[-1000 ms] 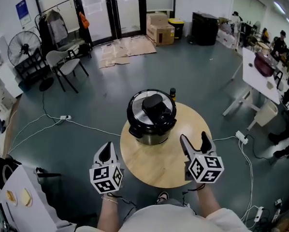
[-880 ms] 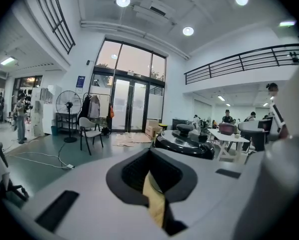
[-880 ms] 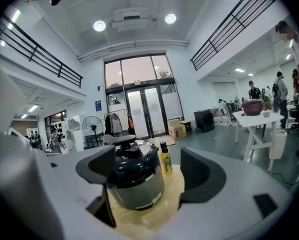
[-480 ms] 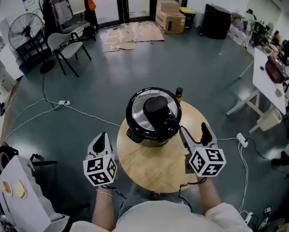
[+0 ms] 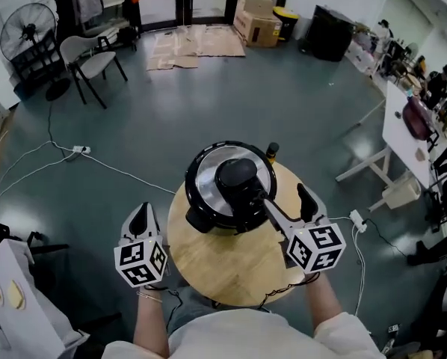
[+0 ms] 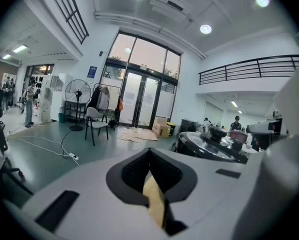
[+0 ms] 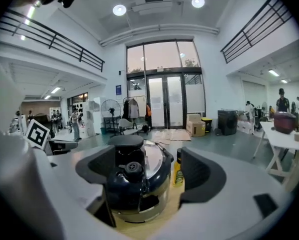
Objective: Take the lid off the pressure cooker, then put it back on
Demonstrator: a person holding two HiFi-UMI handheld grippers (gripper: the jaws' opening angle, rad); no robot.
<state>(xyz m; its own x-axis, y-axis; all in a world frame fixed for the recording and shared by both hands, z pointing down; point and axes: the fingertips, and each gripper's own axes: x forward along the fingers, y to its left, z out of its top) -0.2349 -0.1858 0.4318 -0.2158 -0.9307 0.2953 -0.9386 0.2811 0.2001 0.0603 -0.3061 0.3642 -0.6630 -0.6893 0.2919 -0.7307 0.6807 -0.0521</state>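
Head view: the pressure cooker (image 5: 230,188) is sitting on the far half of the round wooden desk (image 5: 223,264) with its lid (image 5: 208,179) still on. A small bottle (image 5: 272,151) is standing just behind it. The person is holding the left claw (image 5: 140,215) off the desk's left edge, over the floor, well clear of the cooker. The right claw (image 5: 288,203) is hanging over the desk's right side, and its inner jaw is reaching right up to the cooker's side, though contact is impossible to call from here.

Left gripper view: the left claw (image 6: 152,176) is looking pinched together, with just a thin tan sliver showing in the slit and nothing gripped. The cooker (image 6: 209,146) is showing off to the right, beyond the jaws.

Right gripper view: the right claw (image 7: 142,170) is spread wide and holding nothing. The cooker (image 7: 134,186) is filling the gap just ahead, lid (image 7: 152,159) seated on top, and the yellow bottle (image 7: 178,171) is peeking out beside the right jaw
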